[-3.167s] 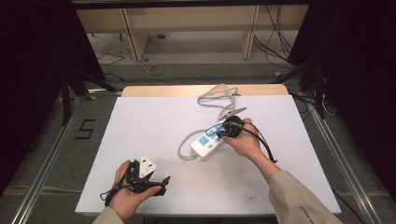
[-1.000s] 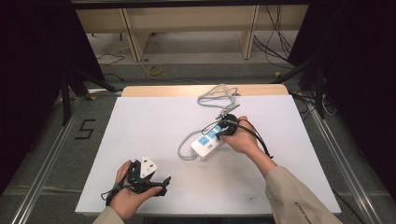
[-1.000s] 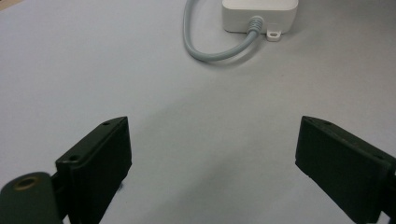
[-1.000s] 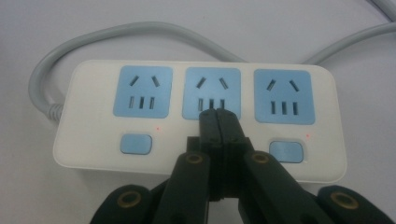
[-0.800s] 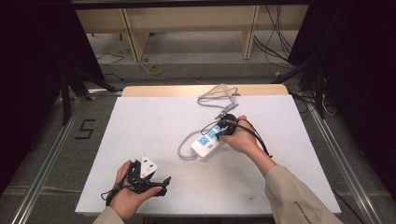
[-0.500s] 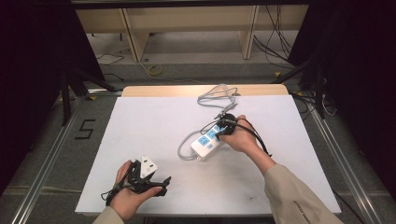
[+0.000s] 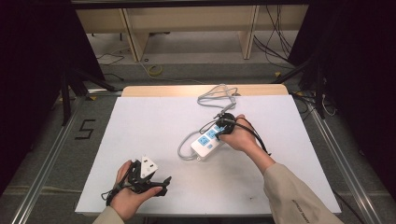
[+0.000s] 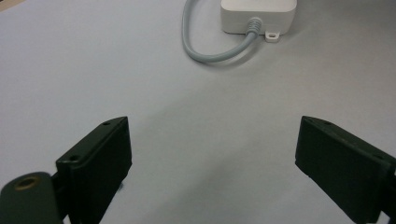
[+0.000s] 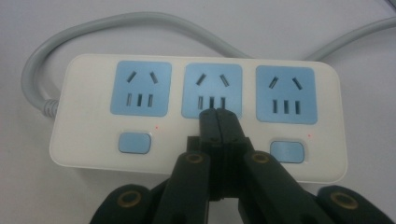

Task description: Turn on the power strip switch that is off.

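Note:
A white power strip (image 7: pixel 206 142) with three blue sockets lies right of the table's middle. In the right gripper view the power strip (image 9: pixel 88 126) runs crosswise. My right gripper (image 9: pixel 217 115) is shut with nothing between its jaws, and its tips sit over the lower edge of the middle socket (image 9: pixel 213 79). The jaws hide the strip's middle switch. From above, the right gripper (image 7: pixel 225 123) sits over the strip's far half. My left gripper (image 7: pixel 158 178) rests near the table's front left. In its own view the left gripper (image 8: pixel 210 154) is open over bare table.
The strip's grey cable (image 7: pixel 186 148) loops out of its near end and runs on to a coil (image 7: pixel 217 95) at the table's far edge. The same cable (image 8: pixel 210 52) and the strip's end (image 8: pixel 258 13) lie ahead of the left gripper. The table (image 7: pixel 140 121) is white.
My right hand has shifted slightly along the power strip, with the gripper staying shut over it. The left hand and gripper have not moved.

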A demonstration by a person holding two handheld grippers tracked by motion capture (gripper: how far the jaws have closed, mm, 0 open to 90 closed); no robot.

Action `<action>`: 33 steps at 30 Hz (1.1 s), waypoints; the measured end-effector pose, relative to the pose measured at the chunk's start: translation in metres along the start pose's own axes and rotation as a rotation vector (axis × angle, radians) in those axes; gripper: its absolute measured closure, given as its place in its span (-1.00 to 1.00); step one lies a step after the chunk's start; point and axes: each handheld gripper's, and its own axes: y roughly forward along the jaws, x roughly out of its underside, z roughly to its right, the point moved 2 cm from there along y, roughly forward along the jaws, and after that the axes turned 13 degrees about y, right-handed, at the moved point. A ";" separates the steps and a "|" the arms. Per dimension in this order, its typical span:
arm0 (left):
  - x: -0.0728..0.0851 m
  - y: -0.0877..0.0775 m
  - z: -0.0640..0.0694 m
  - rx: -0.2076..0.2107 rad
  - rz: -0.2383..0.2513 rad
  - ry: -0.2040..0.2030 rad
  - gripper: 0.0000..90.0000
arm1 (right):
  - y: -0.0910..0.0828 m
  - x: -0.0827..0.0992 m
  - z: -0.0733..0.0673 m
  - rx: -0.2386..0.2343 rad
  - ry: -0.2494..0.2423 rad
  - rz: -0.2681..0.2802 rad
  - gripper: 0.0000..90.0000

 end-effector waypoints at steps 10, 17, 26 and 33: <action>0.000 0.000 0.000 -0.003 0.004 -0.003 -0.77 | 0.001 -0.001 -0.002 0.015 -0.007 -0.010 1.00; 0.000 0.000 0.000 -0.003 0.004 -0.001 -0.77 | 0.002 -0.001 -0.004 0.028 -0.016 -0.016 1.00; 0.000 0.000 0.001 0.000 0.004 -0.003 -0.77 | 0.002 -0.002 -0.005 0.030 -0.021 -0.019 1.00; 0.000 0.001 0.000 -0.001 0.003 -0.002 -0.77 | 0.001 -0.001 -0.005 0.036 -0.031 -0.006 1.00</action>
